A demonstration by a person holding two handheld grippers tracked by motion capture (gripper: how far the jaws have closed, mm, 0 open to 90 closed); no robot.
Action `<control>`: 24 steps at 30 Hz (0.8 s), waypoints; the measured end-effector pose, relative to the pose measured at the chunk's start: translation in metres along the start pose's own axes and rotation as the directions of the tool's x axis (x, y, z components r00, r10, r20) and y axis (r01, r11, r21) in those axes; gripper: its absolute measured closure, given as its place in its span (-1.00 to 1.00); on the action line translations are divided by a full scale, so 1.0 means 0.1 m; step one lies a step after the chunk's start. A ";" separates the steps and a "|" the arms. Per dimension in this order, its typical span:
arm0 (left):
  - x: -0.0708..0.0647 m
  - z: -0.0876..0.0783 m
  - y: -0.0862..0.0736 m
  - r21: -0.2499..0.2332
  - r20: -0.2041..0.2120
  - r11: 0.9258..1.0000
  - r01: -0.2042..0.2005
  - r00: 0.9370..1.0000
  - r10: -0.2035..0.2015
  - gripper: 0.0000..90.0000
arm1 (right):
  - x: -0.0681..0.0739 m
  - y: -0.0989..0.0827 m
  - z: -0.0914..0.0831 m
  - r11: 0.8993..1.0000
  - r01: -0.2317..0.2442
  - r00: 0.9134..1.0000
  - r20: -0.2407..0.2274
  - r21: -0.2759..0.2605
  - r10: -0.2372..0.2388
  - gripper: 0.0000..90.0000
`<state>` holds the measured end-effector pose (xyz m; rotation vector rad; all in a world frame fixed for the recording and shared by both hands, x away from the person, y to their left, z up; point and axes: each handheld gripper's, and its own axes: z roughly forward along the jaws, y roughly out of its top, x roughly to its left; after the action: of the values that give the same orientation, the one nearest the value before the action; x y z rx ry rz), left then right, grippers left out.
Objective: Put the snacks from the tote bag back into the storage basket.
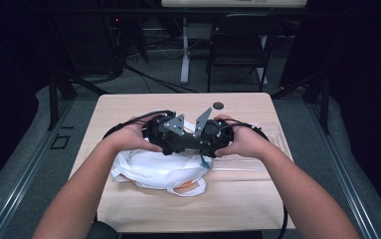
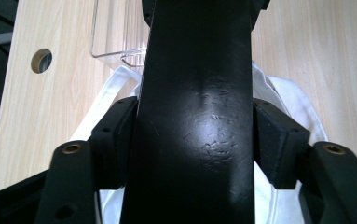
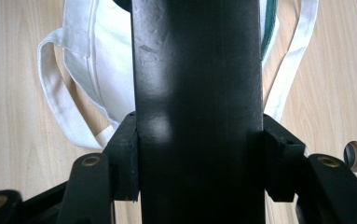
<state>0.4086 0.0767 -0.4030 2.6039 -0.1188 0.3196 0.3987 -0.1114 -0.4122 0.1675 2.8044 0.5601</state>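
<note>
We hold the left hand-held gripper [image 1: 170, 133] low over the tabletop [image 1: 128, 107], and in the left gripper view its two pads sit flush against the sides of a broad black slab [image 2: 195, 116], so we read it as clamped on that slab rather than slack. Directly beneath this hand-held gripper lies a white cloth bag [image 1: 153, 169], slumped flat with its straps spread out. We judge the slab is kept just above the bag so that it can go in or be set on it. Close against it on the other side, the right hand-held gripper [image 1: 213, 134] faces the left one and pinches the same slab from the opposite end, its pads likewise pressed to the slab's edges. Two grips keep a long, smooth piece level and stop it from twisting. Beyond the right hand-held gripper, a clear plastic tray [image 1: 257, 159] rests apart from the bag.
</note>
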 end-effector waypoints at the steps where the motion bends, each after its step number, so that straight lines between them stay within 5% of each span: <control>1: 0.00 0.00 0.00 0.000 -0.002 1.000 0.001 1.000 -0.001 -0.21 | 0.00 0.00 0.00 1.000 0.001 1.000 -0.002 0.001 -0.001 -0.06; 24: 0.01 -0.30 -0.10 0.000 -0.054 0.999 0.037 0.998 -0.037 -0.27 | -0.04 -0.02 -0.01 1.000 0.012 1.000 0.018 0.013 -0.012 -0.06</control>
<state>0.4045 0.1006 -0.3825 2.5929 -0.0521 0.3769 0.4018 -0.1142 -0.4116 0.1574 2.7901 0.5347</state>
